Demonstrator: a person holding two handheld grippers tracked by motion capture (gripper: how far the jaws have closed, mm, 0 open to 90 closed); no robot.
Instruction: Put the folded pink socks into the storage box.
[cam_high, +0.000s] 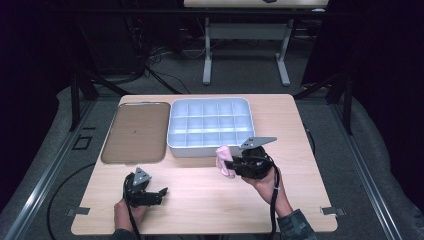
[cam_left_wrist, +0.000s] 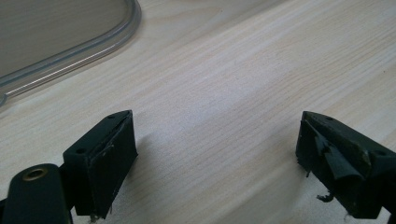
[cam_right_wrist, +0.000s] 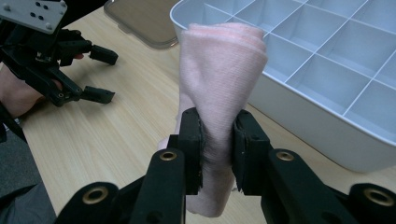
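A soft, folded pink cloth (cam_right_wrist: 219, 70) is pinched by the right hand-held gripper (cam_right_wrist: 217, 149); the left hand-held gripper (cam_left_wrist: 215, 154) gapes over the pale wooden table (cam_left_wrist: 224, 84).

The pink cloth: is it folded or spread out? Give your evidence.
Folded. The cloth shows stacked layers at its top edge, pinched as a narrow bundle in the right gripper.

Dim surroundings, soft overhead light.
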